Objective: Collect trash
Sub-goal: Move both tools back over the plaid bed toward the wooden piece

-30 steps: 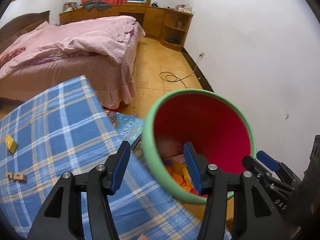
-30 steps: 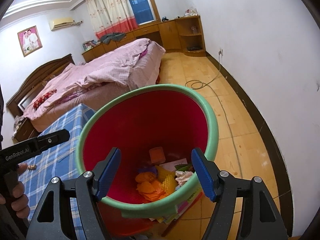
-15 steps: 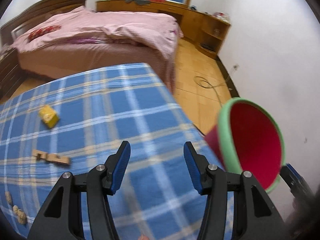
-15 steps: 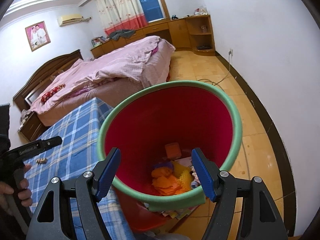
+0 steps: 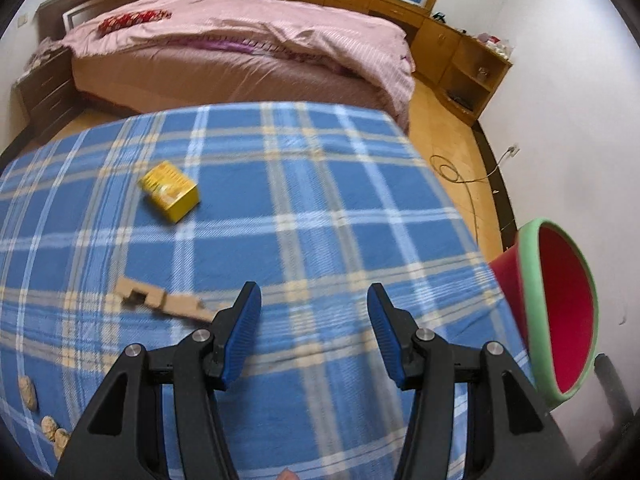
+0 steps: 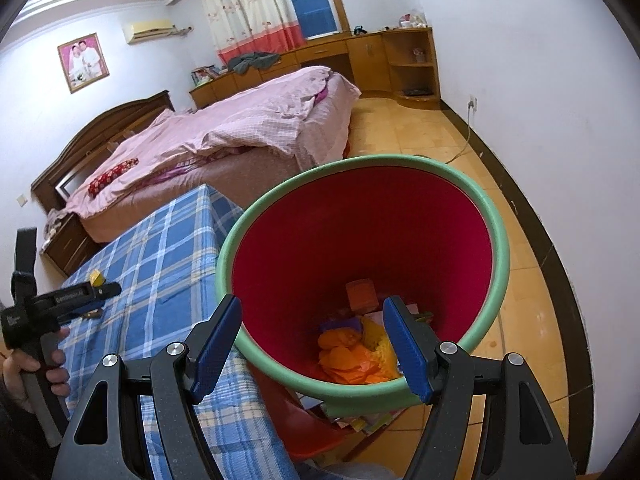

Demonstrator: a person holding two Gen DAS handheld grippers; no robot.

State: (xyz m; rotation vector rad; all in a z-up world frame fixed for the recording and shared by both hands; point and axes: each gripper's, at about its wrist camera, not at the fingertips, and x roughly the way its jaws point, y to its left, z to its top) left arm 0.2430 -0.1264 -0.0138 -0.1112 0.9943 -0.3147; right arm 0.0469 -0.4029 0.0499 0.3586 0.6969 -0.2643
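A red bin with a green rim (image 6: 496, 240) is tilted toward the camera in the right wrist view, holding orange and yellow scraps (image 6: 352, 356); it also shows at the right edge of the left wrist view (image 5: 560, 312). My right gripper (image 6: 312, 344) is open, its fingers spanning the bin's near rim. My left gripper (image 5: 314, 332) is open and empty above the blue plaid cloth (image 5: 320, 200). On the cloth lie a yellow box (image 5: 170, 192), a brown cardboard piece (image 5: 160, 304) just left of the left fingertip, and small nutshell-like bits (image 5: 28, 392).
A bed with a pink quilt (image 5: 240, 36) stands beyond the plaid surface. Wooden cabinets (image 5: 460, 52) line the far wall. A cable (image 5: 452, 168) lies on the wood floor by the white wall. Papers (image 6: 360, 420) lie under the bin.
My left gripper has swung left, away from the bin and over the plaid cloth, bringing the yellow box and cardboard closer. The bin has shifted right in the right wrist view.
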